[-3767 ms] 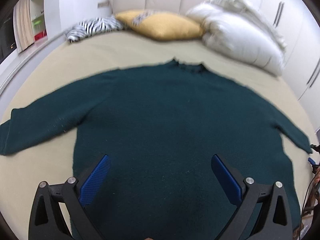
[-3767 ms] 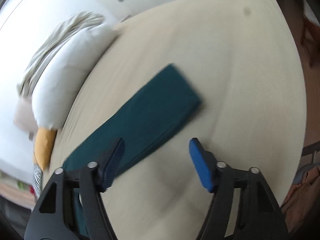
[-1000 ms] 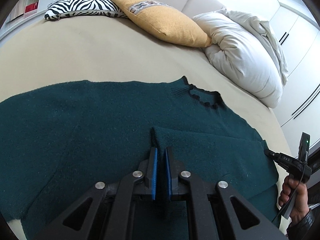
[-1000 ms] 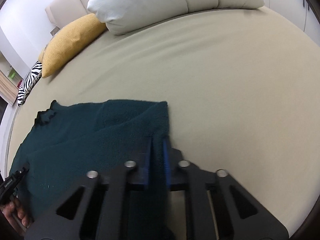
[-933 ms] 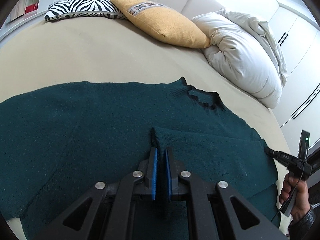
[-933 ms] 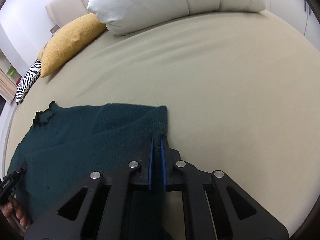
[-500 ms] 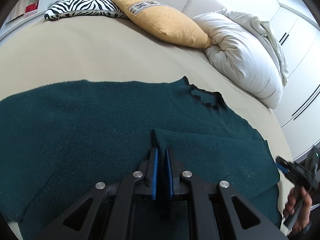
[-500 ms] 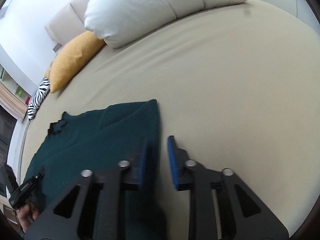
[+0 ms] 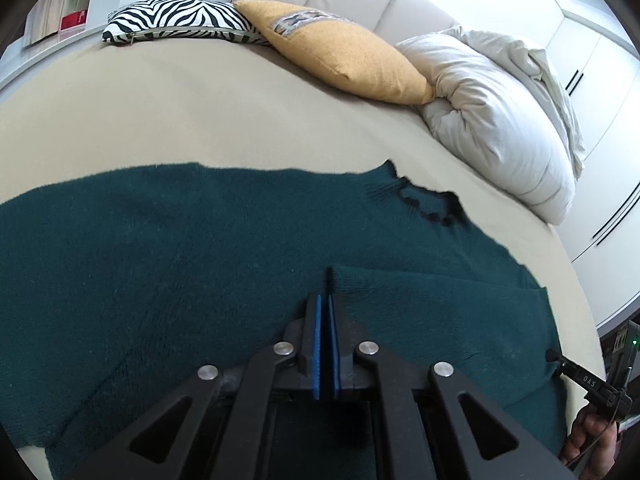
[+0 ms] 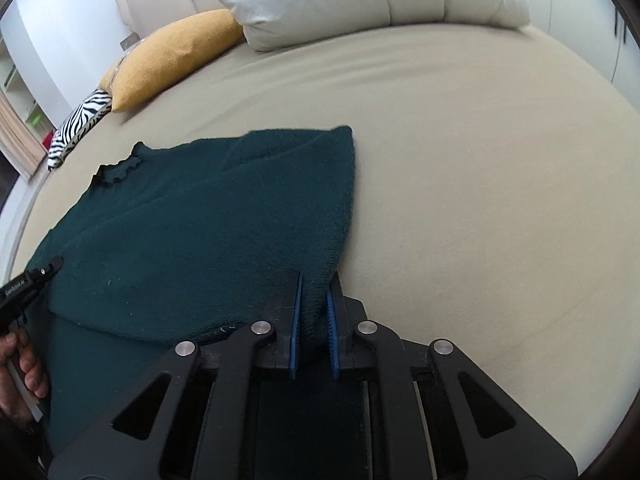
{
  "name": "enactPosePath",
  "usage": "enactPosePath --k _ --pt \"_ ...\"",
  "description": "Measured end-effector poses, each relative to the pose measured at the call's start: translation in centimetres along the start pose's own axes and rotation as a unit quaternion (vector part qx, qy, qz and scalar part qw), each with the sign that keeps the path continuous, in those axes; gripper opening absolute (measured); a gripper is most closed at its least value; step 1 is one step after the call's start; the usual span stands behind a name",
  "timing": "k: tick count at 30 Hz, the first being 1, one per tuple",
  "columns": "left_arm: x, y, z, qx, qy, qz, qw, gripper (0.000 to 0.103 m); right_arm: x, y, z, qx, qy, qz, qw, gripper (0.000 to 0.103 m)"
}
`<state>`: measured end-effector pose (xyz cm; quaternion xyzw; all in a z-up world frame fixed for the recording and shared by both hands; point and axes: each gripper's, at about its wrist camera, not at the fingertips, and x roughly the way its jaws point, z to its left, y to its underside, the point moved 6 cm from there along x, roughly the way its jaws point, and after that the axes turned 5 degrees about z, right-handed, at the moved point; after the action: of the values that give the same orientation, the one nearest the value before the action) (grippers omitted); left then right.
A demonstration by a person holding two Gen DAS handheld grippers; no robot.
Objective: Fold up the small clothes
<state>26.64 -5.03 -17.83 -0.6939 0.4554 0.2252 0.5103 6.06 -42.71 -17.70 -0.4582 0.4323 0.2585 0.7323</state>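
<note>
At the bottom centre of the left wrist view, the left tool (image 9: 326,312) has its blue pads pressed together on the cuff of the sleeve (image 9: 420,300), which lies folded across the chest of the green sweater (image 9: 160,248). This pinch is the same as a second ago, and the sweater lies flat on the bed (image 9: 200,120), collar at mid-right. At the lower right edge a hand (image 9: 592,440) holds the other handle.

In the right wrist view, low in the centre, the right tool (image 10: 314,308) has let go, shifted along the fold and now closes again; its pads meet a bunched bit of the sweater's folded edge (image 10: 344,200). The fold runs up to the middle of the frame. I judge this a regrip further down the side, readying the next fold inward.
</note>
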Motion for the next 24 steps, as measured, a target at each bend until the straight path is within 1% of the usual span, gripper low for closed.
enactPosePath --k 2,4,5,6,7,8,9,10,11,12,13,14,16,17,19,21,23,24 --pt "-0.1 -0.1 -0.1 0.007 -0.004 0.002 1.0000 0.006 0.2 0.2 -0.7 0.014 -0.025 -0.016 0.999 0.009" --pt "-0.5 0.1 -0.2 0.011 -0.003 0.006 0.9999 0.006 0.4 0.0 -0.9 0.026 -0.050 -0.018 0.998 0.010" --pt "-1.3 0.2 -0.1 0.003 0.003 0.009 0.9999 0.006 0.0 0.0 -1.3 0.036 -0.065 -0.016 0.997 0.012" --pt "-2.2 0.3 0.1 -0.003 0.008 0.008 0.9999 0.006 -0.5 0.1 -1.7 0.047 -0.072 -0.012 0.996 0.015" --pt "-3.9 0.5 0.5 -0.008 0.013 -0.001 0.9999 0.007 -1.3 0.2 -2.1 0.060 -0.064 -0.014 0.996 0.017" --pt "-5.0 0.7 0.7 -0.010 0.014 -0.009 0.9998 0.011 -2.1 0.4 -2.6 0.072 -0.047 -0.023 0.996 0.027" --pt "-7.0 1.2 1.4 -0.010 0.015 -0.022 0.9996 0.022 -2.8 0.6 -2.9 0.078 -0.029 -0.030 0.996 0.040" --pt "-8.4 1.6 2.2 -0.012 0.011 -0.028 0.9995 0.036 -3.6 0.9 -3.5 0.086 -0.002 -0.039 0.996 0.046" --pt "-10.8 2.2 3.8 -0.017 0.000 -0.041 0.9990 0.043 -4.3 1.2 -3.9 0.093 0.023 -0.044 0.994 0.049" --pt "-12.4 2.7 5.1 -0.023 -0.009 -0.053 0.9983 0.051 -4.8 1.4 -4.1 0.097 0.038 -0.043 0.994 0.049" --pt "-13.9 3.1 6.4 -0.031 -0.019 -0.063 0.9974 0.055 -5.2 1.7 -4.2 0.098 0.059 -0.041 0.993 0.049" --pt "-16.1 3.9 8.9 -0.048 -0.031 -0.073 0.9957 0.056 -5.6 1.8 -4.1 0.098 0.074 -0.041 0.992 0.049" --pt "-18.3 5.0 12.1 -0.072 -0.044 -0.077 0.9934 0.057 -6.5 1.9 -4.0 0.103 0.087 -0.047 0.990 0.049" --pt "-19.5 5.8 14.1 -0.089 -0.052 -0.080 0.9915 0.057 -7.1 1.7 -3.4 0.104 0.077 -0.053 0.990 0.049" --pt "-21.7 7.7 18.5 -0.131 -0.063 -0.083 0.9859 0.061 -8.1 1.2 -2.0 0.099 0.062 -0.069 0.991 0.049" --pt "-22.9 9.3 21.7 -0.165 -0.069 -0.084 0.9802 0.066 -8.6 0.4 -0.1 0.077 0.044 -0.077 0.993 0.049" --pt "-23.5 10.8 24.8 -0.207 -0.076 -0.080 0.9721 0.066 -8.0 -0.6 1.7 0.053 0.021 -0.077 0.995 0.050" --pt "-23.9 11.5 26.3 -0.229 -0.076 -0.080 0.9671 0.066 -7.4 -1.1 2.3 0.041 0.022 -0.076 0.996 0.050"
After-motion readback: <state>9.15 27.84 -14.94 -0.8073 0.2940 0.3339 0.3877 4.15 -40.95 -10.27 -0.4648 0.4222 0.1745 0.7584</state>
